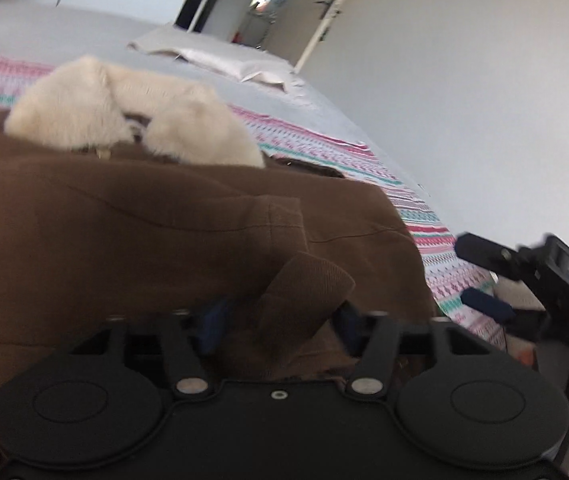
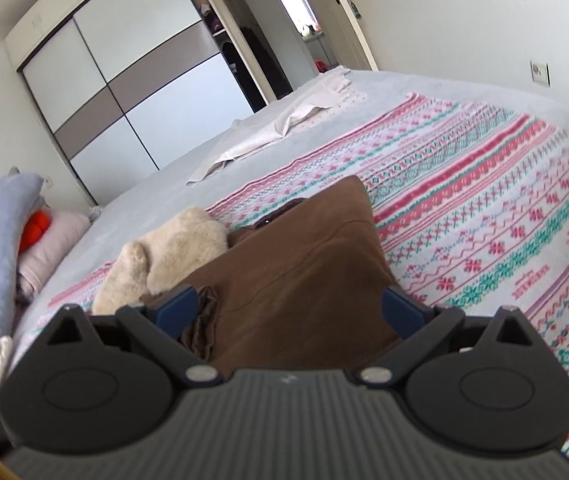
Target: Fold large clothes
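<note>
A large brown coat (image 1: 144, 216) with a cream fur collar (image 1: 132, 116) lies on the patterned blanket (image 1: 424, 216). My left gripper (image 1: 280, 320) has its blue pads either side of a raised fold of brown fabric (image 1: 304, 292) and grips it. My right gripper (image 1: 484, 276) shows at the right edge of the left wrist view, open, beside the coat. In the right wrist view the right gripper (image 2: 288, 308) is open over the coat (image 2: 304, 272), with its blue pads (image 2: 176, 308) wide apart and the fur collar (image 2: 172, 256) to the left.
The blanket (image 2: 484, 208) covers a grey bed (image 2: 156, 196). A pale cloth (image 2: 280, 128) lies farther up the bed. Pillows and folded items (image 2: 0, 248) are stacked at the left. A sliding wardrobe (image 2: 124, 80) and an open door (image 2: 344, 12) stand behind.
</note>
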